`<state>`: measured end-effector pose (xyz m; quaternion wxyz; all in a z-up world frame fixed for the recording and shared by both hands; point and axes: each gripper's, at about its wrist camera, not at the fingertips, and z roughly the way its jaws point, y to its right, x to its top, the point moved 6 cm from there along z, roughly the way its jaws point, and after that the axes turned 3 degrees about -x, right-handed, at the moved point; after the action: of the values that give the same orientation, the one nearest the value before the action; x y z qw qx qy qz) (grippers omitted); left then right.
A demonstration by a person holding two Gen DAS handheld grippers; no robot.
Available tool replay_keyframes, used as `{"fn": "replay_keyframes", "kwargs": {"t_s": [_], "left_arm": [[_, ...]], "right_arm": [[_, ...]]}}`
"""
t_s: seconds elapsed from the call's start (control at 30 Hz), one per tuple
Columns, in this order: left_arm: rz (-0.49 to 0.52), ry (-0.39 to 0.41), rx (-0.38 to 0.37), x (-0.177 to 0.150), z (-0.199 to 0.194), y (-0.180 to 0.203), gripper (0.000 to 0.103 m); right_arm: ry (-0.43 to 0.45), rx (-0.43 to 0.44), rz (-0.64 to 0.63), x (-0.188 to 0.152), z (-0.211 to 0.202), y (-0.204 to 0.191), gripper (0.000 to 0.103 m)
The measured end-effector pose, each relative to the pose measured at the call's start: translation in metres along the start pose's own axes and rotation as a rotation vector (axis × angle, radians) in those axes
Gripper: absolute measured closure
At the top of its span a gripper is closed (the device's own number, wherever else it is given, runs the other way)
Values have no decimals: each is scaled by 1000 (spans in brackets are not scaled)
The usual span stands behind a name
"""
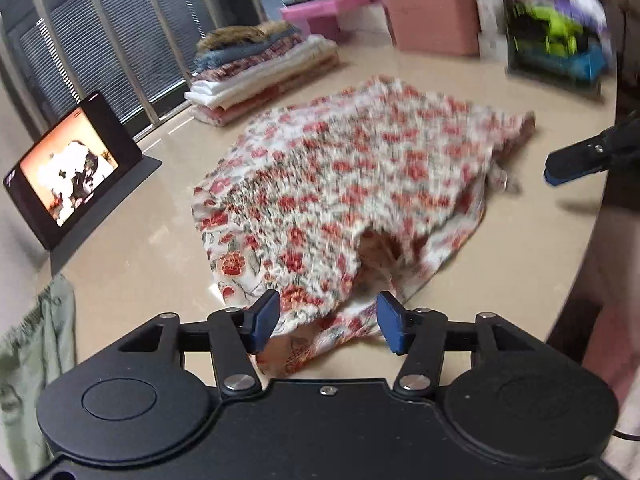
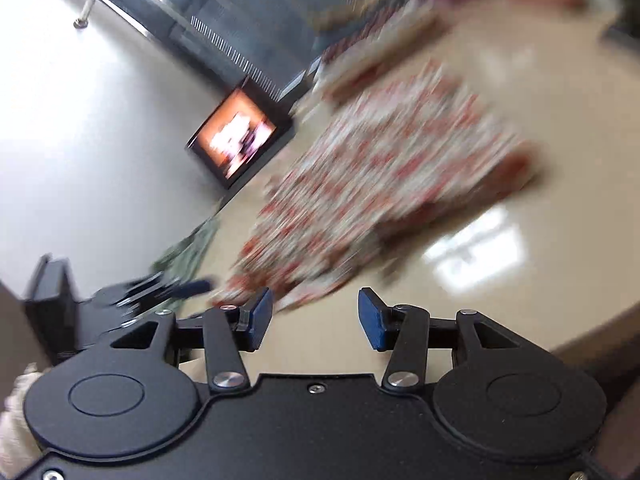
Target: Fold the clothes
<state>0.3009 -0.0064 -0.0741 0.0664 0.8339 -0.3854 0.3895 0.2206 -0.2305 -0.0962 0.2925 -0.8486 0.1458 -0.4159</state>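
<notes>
Only left view shows folded stack (image 1: 260, 76); both hand-held grippers released, floral garment (image 1: 344, 184) free.

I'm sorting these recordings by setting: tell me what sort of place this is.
Most likely a home living room. A glossy beige round table carries a stack of folded fabrics, a propped black tablet playing video, and pink storage boxes beside slatted window blinds.
</notes>
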Motion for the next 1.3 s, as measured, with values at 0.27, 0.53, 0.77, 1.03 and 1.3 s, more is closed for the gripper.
{"fn": "replay_keyframes", "kwargs": {"t_s": [0.27,0.53,0.77,1.03,1.3], "left_arm": [[-185,82,141,35,24,-4,50],[-125,3,222,15,49,9,50],[-151,81,279,18,22,5,34],[-128,127,82,36,-1,81,32],[-189,-6,-41,52,49,156,52]], "right_arm": [[162,-242,-359,61,11,6,65],[69,-334,-472,42,51,29,68],[150,-230,-391,50,7,29,59],[0,-231,-412,47,-3,60,54],[-47,-139,-338,55,12,65,97]]}}
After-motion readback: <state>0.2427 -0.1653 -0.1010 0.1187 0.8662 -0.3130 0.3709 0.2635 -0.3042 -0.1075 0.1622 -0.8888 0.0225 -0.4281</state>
